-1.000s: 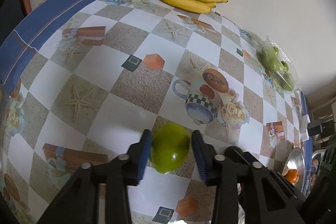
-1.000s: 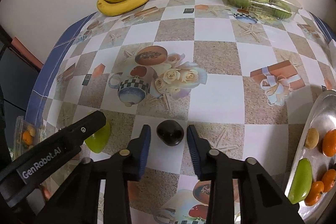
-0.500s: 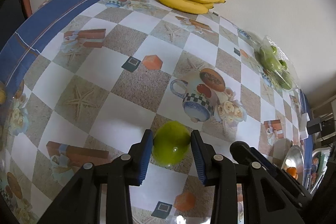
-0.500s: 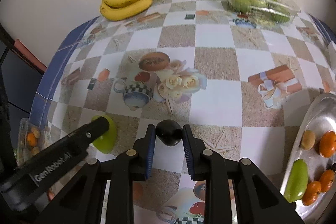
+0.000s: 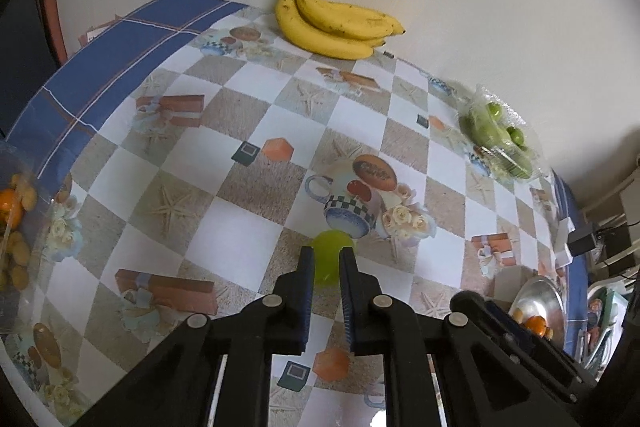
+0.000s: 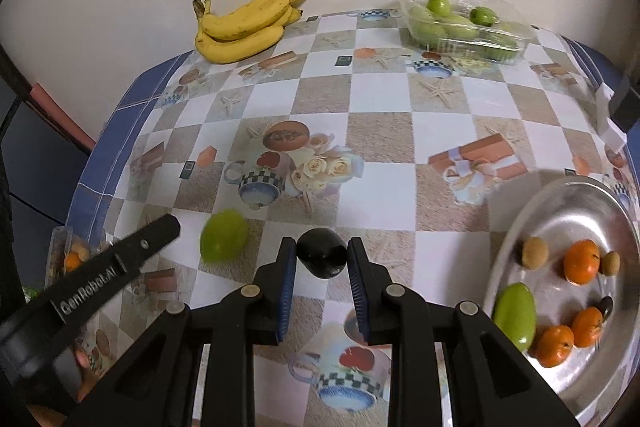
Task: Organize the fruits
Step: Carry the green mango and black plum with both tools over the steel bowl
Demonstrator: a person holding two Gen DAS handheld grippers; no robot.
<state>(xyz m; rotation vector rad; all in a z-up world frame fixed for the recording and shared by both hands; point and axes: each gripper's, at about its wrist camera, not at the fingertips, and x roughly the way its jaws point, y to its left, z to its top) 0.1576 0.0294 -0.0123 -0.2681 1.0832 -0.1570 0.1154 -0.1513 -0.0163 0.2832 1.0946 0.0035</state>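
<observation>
A green fruit lies on the patterned tablecloth just beyond the tips of my left gripper, whose jaws stand close together with nothing between them. In the right wrist view the same green fruit lies free, blurred, in front of the left gripper. My right gripper has its blue pads on both sides of a dark, near-black fruit on the table. A silver plate at the right holds several oranges, a green fruit and small brown fruits.
A banana bunch lies at the far edge by the wall. A clear plastic tray of green fruits stands at the far right. A clear box of small fruits sits at the left table edge.
My left gripper's jaws have narrowed and pulled back; the green fruit has slipped out ahead of the tips. My right gripper has closed in on the dark fruit.
</observation>
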